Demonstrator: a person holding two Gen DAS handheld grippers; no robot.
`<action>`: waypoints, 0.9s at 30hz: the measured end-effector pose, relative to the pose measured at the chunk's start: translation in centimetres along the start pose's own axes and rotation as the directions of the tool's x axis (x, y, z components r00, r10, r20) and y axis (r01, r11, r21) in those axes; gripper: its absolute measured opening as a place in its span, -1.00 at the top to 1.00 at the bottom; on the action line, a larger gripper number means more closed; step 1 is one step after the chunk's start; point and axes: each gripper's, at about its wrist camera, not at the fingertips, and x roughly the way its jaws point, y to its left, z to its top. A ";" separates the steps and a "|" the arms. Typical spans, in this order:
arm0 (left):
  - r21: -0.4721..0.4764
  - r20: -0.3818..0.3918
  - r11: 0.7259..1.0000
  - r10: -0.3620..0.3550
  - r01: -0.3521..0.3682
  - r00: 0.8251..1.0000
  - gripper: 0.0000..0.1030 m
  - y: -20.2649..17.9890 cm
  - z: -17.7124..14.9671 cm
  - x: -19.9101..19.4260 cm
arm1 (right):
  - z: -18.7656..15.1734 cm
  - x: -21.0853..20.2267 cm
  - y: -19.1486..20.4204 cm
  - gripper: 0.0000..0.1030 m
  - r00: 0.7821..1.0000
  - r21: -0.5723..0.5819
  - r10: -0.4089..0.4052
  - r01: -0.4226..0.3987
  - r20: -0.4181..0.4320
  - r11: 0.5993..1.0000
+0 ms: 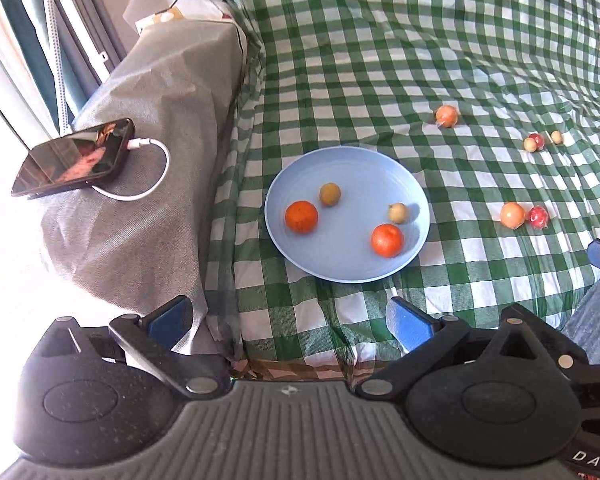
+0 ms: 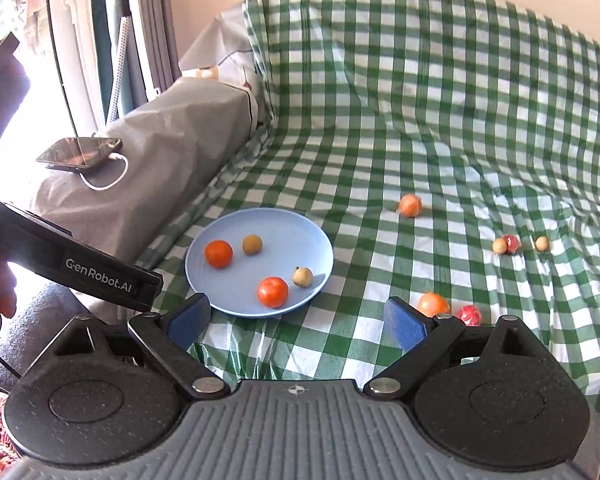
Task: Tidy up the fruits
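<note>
Left wrist: round orange fruit (image 1: 301, 217) on blue plate (image 1: 356, 168)

- A home, most likely a living room or bedroom
- A green and white checked cloth (image 2: 440, 112) is draped over a soft, cushioned seat and up its back, with creases all over
- A grey cover (image 1: 148, 152) wraps the armrest, where a phone (image 1: 74, 158) lies plugged into a white charging cable (image 1: 156, 172)
- A bright window with curtains (image 2: 112, 40) stands just behind
- A blue plate (image 1: 360, 264) of fruit sits on the cloth
</note>
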 end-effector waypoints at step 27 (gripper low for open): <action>0.002 0.043 1.000 -0.001 0.001 0.999 -0.99 0.2 -0.4 -1.7 | -0.1 -1.9 0.7 -0.83 0.999 -0.018 -0.008 0.008 0.044 1.000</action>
